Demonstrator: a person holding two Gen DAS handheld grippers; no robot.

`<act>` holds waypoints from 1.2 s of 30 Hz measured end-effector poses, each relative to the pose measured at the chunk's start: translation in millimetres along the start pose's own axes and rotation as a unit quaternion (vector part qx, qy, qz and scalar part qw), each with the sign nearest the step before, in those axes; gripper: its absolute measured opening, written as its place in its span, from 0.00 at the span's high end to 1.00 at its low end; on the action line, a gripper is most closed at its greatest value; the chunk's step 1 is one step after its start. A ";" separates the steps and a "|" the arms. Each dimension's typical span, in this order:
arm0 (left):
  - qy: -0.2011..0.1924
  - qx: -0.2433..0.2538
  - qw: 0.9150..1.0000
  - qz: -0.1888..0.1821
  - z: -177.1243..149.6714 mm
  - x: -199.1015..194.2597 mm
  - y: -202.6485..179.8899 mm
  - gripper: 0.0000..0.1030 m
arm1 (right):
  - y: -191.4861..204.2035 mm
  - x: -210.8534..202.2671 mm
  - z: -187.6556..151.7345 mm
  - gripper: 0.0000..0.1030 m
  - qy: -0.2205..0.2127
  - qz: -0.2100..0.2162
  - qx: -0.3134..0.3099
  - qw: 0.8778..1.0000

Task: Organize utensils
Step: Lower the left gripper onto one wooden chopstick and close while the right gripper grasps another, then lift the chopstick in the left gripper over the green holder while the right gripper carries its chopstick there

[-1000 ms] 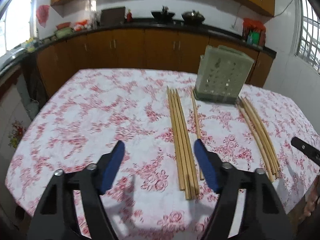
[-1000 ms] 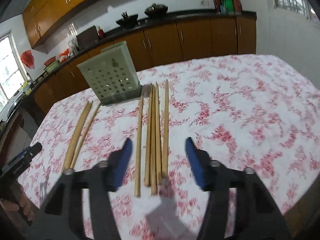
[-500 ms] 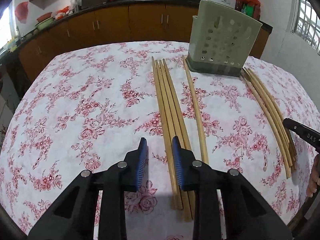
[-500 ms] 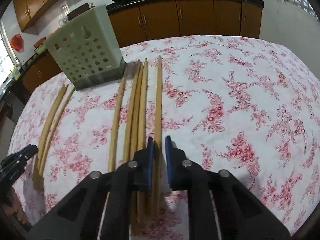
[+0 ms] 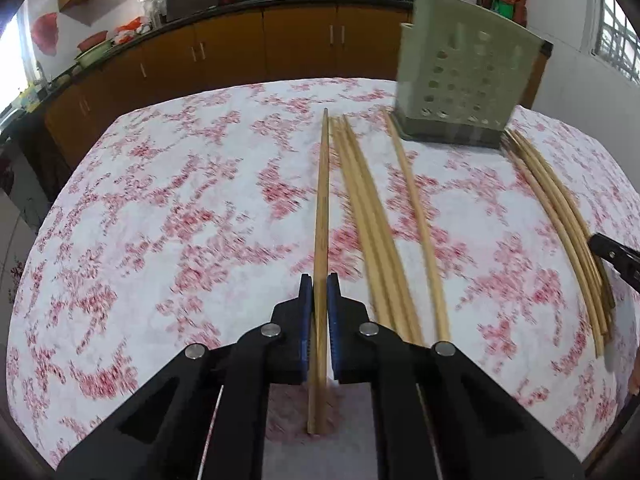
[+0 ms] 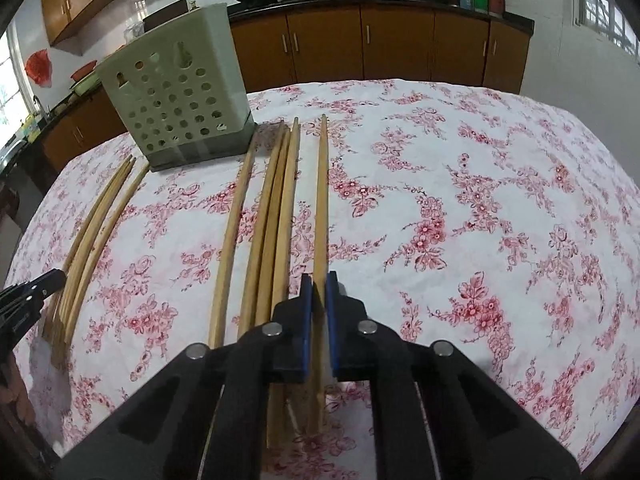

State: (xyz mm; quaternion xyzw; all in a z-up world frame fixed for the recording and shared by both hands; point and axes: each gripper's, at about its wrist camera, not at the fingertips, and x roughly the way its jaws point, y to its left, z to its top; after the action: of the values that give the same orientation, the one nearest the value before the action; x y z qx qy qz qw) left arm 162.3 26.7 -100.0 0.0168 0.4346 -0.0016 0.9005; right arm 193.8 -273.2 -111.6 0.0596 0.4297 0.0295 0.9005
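Observation:
My left gripper (image 5: 319,286) is shut on a wooden chopstick (image 5: 322,200) that points away toward the far edge. Several more chopsticks (image 5: 372,224) lie to its right on the floral tablecloth (image 5: 180,208), and another bundle (image 5: 560,216) lies at the right by the pale green perforated holder (image 5: 464,76). My right gripper (image 6: 319,285) is shut on a chopstick (image 6: 321,200), the rightmost of the group (image 6: 272,216) beside it. The holder (image 6: 176,92) stands at the far left in the right wrist view, with a bundle (image 6: 96,224) to its left.
The other gripper's black tip shows at the right edge of the left wrist view (image 5: 616,256) and the left edge of the right wrist view (image 6: 28,292). Brown kitchen cabinets (image 6: 400,44) and a counter run behind the table.
Both grippers went from wide open to shut, each closing on one chopstick. The left gripper's chopstick has separated to the left of its group, and that view is blurred by motion.

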 end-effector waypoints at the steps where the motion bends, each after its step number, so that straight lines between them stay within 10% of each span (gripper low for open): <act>1: -0.001 -0.003 1.000 0.006 2.5 2.1 4.7 0.91 | -1.1 0.5 0.1 0.92 -0.001 0.002 0.003 1.000; 24: -0.001 -0.005 1.000 0.003 3.3 3.3 18.2 0.92 | -3.2 -7.3 0.6 0.92 -0.012 0.013 -0.002 1.000; 36: -0.151 -0.054 0.987 -0.017 57.1 -90.0 52.2 0.92 | -1.4 -98.4 48.6 0.92 -0.140 0.036 -0.011 0.989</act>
State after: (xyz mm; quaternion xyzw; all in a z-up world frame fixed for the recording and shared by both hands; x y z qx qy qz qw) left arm 151.8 76.0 7.5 -0.0399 0.2931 0.0036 0.9552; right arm 169.7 -288.9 -5.7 0.0684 0.2966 0.0585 0.9507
